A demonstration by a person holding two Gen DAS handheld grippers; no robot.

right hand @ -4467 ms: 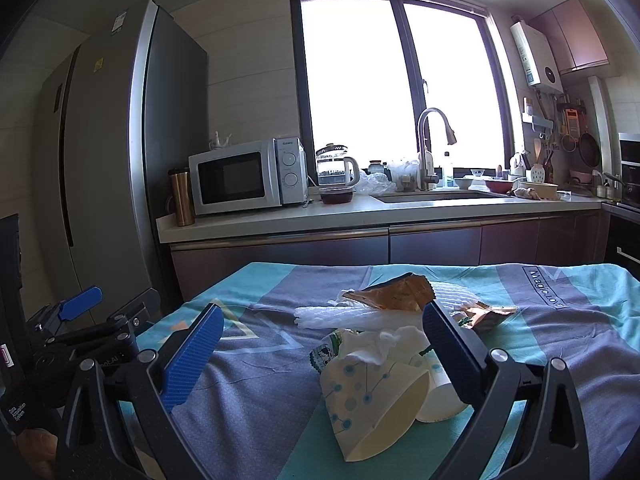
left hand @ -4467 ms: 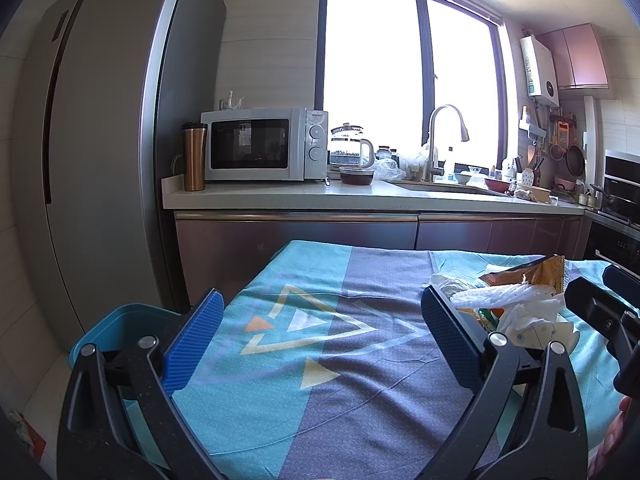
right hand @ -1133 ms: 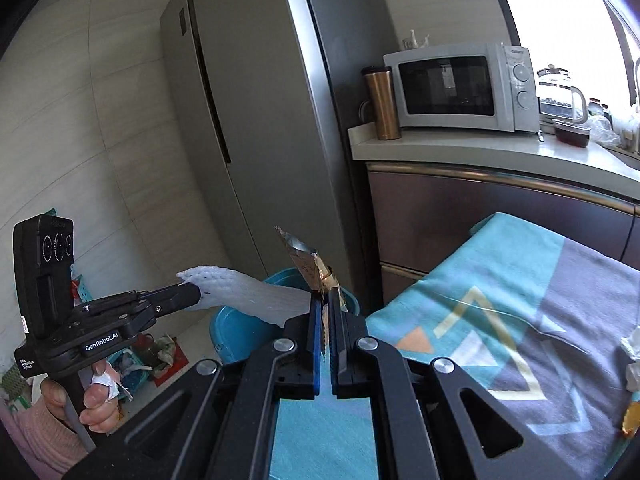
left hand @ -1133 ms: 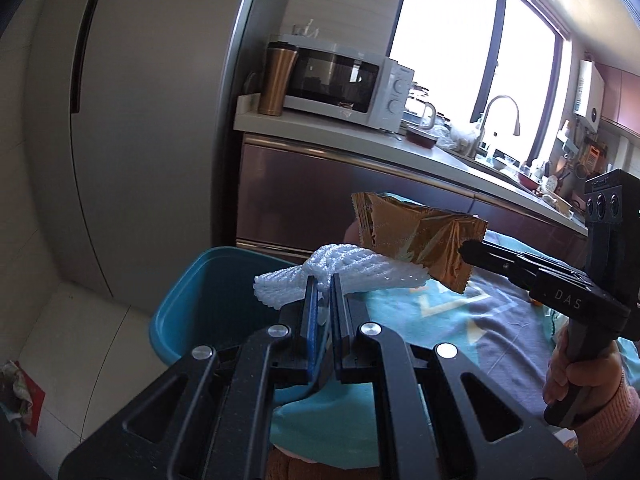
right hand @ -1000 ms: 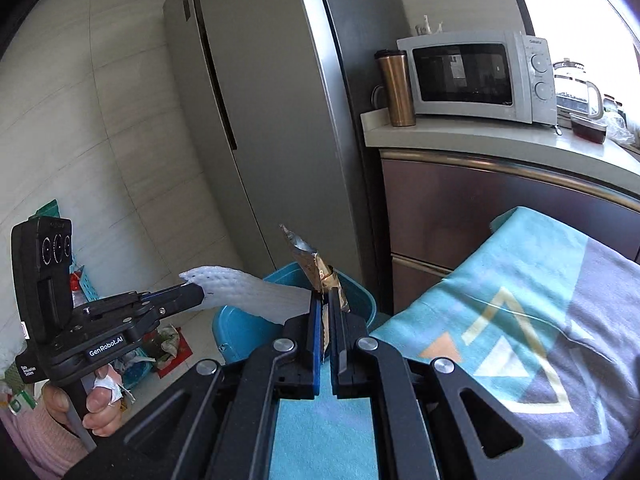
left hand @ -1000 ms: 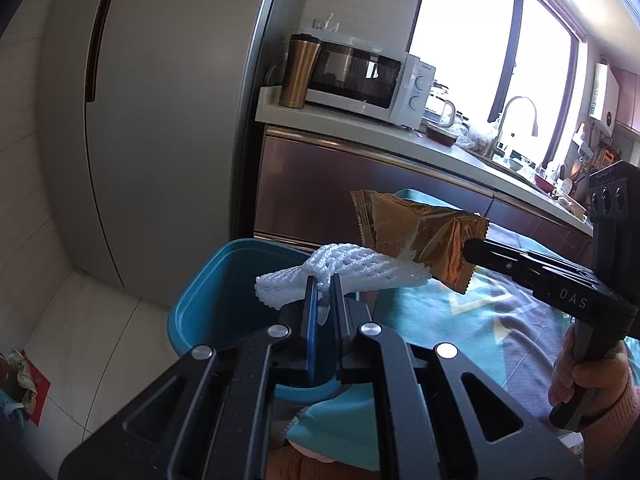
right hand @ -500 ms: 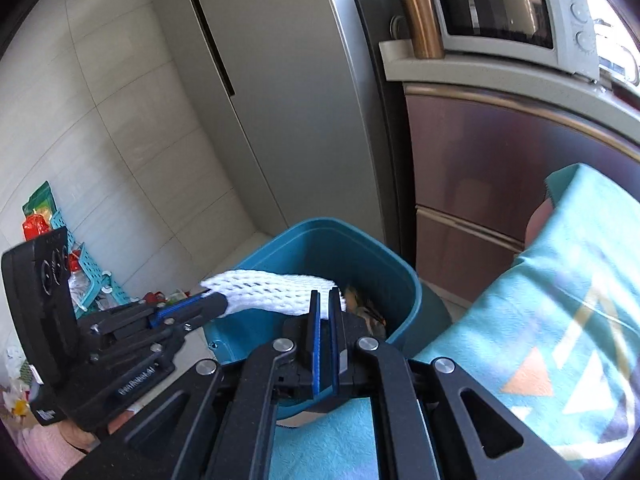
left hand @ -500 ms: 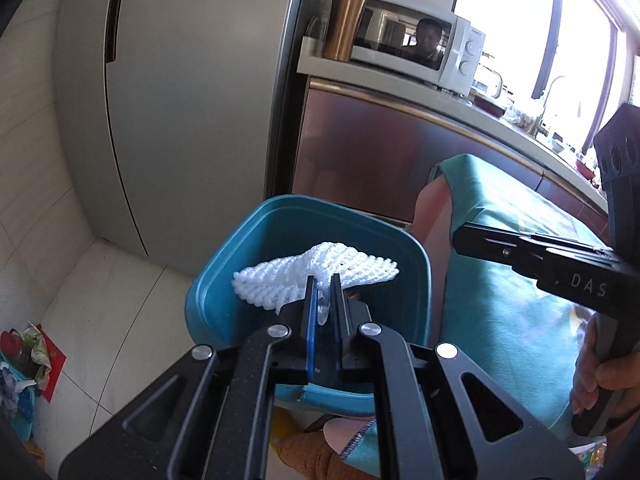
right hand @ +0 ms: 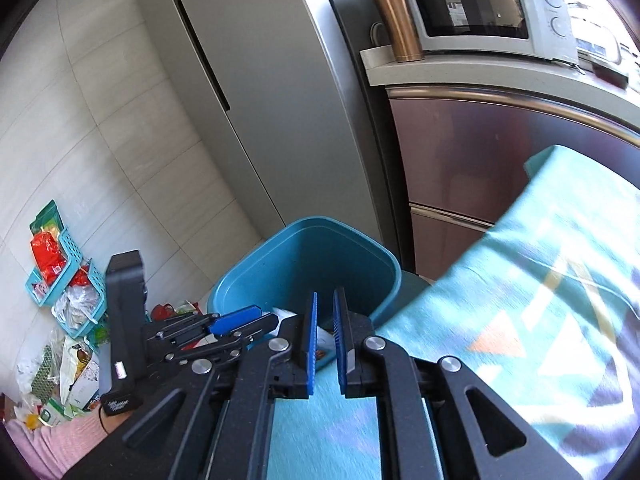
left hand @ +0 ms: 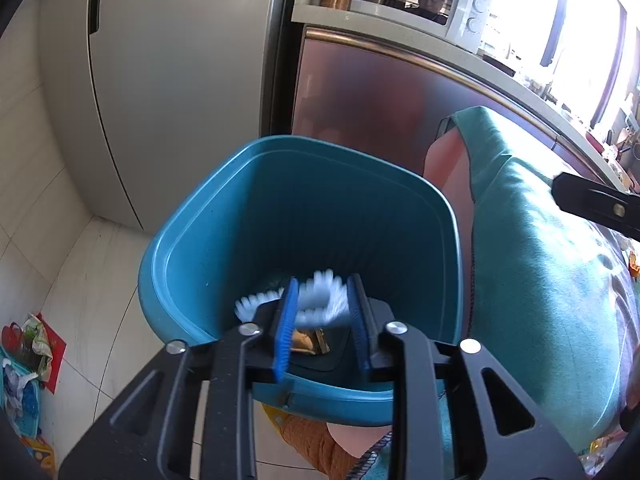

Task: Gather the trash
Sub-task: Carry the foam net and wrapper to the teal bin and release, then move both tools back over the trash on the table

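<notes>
- One blue bin (left hand: 248, 216) holds one blurred white foam net (left hand: 320, 300), apparently loose between the parted left gripper (left hand: 322, 324).
- Right gripper (right hand: 324, 336) slightly parted, empty.
- One wrapper (left hand: 306, 342) lies inside.

Smooth teal plastic bin (left hand: 248, 216), white foam netting (left hand: 320, 300), brushed-metal fridge (right hand: 256, 80), matt tablecloth (right hand: 520, 300)

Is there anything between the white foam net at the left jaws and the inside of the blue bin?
Nothing visible. The left gripper has its jaws open directly over the blue bin, and the white foam net, blurred, lies between them above the open mouth.
</notes>
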